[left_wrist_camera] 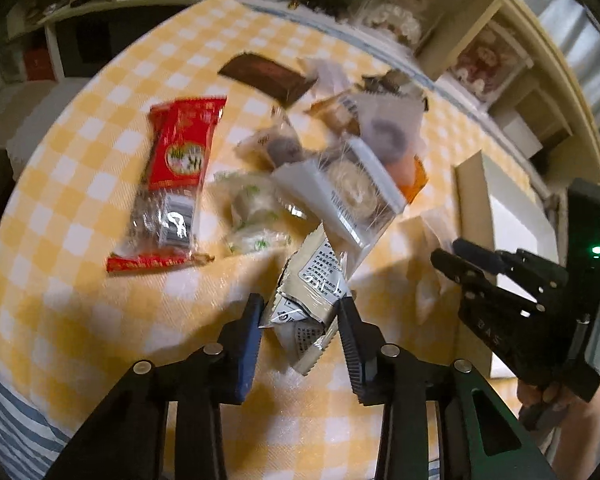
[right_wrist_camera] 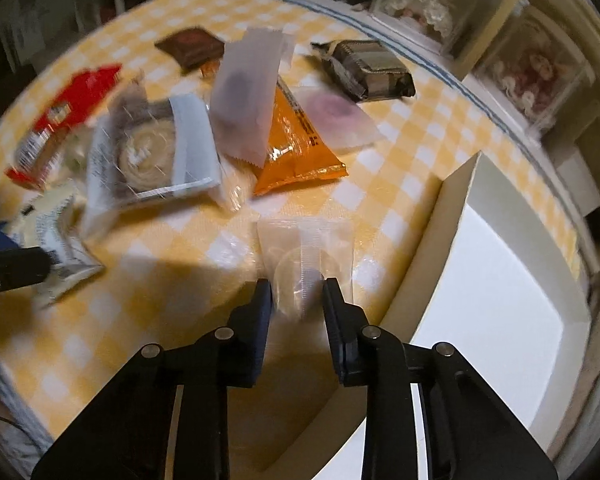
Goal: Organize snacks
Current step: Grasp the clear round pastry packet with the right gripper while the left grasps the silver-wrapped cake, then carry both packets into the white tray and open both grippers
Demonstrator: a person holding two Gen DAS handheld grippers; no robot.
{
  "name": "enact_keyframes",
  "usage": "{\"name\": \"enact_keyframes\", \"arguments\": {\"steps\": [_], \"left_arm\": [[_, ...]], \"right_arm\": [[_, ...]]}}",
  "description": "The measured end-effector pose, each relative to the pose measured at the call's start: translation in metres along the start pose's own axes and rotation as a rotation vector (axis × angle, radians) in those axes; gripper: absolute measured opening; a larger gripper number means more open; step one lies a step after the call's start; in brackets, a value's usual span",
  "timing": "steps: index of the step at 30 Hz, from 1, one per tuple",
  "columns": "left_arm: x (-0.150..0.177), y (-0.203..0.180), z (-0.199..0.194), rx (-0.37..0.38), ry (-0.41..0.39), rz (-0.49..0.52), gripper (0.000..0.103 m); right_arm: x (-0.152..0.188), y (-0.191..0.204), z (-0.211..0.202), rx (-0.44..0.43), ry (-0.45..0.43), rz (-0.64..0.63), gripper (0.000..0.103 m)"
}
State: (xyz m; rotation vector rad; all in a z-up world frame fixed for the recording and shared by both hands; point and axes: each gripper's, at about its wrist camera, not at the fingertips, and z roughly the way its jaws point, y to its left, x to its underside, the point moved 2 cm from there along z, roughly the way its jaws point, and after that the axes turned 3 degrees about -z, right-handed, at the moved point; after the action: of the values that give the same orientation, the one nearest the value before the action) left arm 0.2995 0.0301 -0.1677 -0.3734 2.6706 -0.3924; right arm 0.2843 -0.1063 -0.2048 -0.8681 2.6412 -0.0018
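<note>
My left gripper (left_wrist_camera: 298, 312) is shut on a silver-grey printed snack packet (left_wrist_camera: 310, 292), held above the yellow checked tablecloth (left_wrist_camera: 80, 320). My right gripper (right_wrist_camera: 296, 294) is shut on a clear plastic snack packet (right_wrist_camera: 306, 256) beside the white open box (right_wrist_camera: 496, 280). A pile of snacks lies behind: a red packet (left_wrist_camera: 176, 176), a brown bar (left_wrist_camera: 268, 74), a swirl cake in a clear packet (right_wrist_camera: 152, 152), an orange packet (right_wrist_camera: 296, 148), a frosted white packet (right_wrist_camera: 248, 96) and a dark grey packet (right_wrist_camera: 372, 68). The right gripper also shows in the left wrist view (left_wrist_camera: 460, 258).
The white box (left_wrist_camera: 512, 216) sits at the table's right side with its near wall upright. Shelves with clear boxes of dolls (right_wrist_camera: 432, 4) stand behind the table. A blue-striped cloth edge (left_wrist_camera: 16, 420) runs along the table's left rim.
</note>
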Motion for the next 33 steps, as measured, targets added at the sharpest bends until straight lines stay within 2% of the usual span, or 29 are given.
{"name": "enact_keyframes", "arguments": {"steps": [6,9,13,19,26,33], "left_arm": [[0.007,-0.001,-0.029,0.029,-0.072,0.014,0.032],[0.011,-0.004,-0.047,0.040,-0.110,0.029,0.031],[0.016,-0.012,-0.073,0.091,-0.156,0.053,0.031],[0.007,-0.041,-0.104,0.136,-0.230,0.105,0.030],[-0.011,-0.104,-0.088,0.192,-0.213,0.184,0.030],[-0.036,-0.176,-0.022,0.200,-0.131,0.291,0.031]], "right_arm": [[-0.005,-0.005,-0.038,-0.089,-0.091,0.106,0.026],[-0.006,-0.006,-0.058,-0.096,-0.138,0.137,0.026],[-0.003,-0.012,-0.085,-0.107,-0.197,0.187,0.027],[0.012,-0.037,-0.122,-0.084,-0.248,0.289,0.027],[0.037,-0.096,-0.140,-0.017,-0.276,0.447,0.027],[0.055,-0.157,-0.122,0.021,-0.257,0.577,0.027]]}}
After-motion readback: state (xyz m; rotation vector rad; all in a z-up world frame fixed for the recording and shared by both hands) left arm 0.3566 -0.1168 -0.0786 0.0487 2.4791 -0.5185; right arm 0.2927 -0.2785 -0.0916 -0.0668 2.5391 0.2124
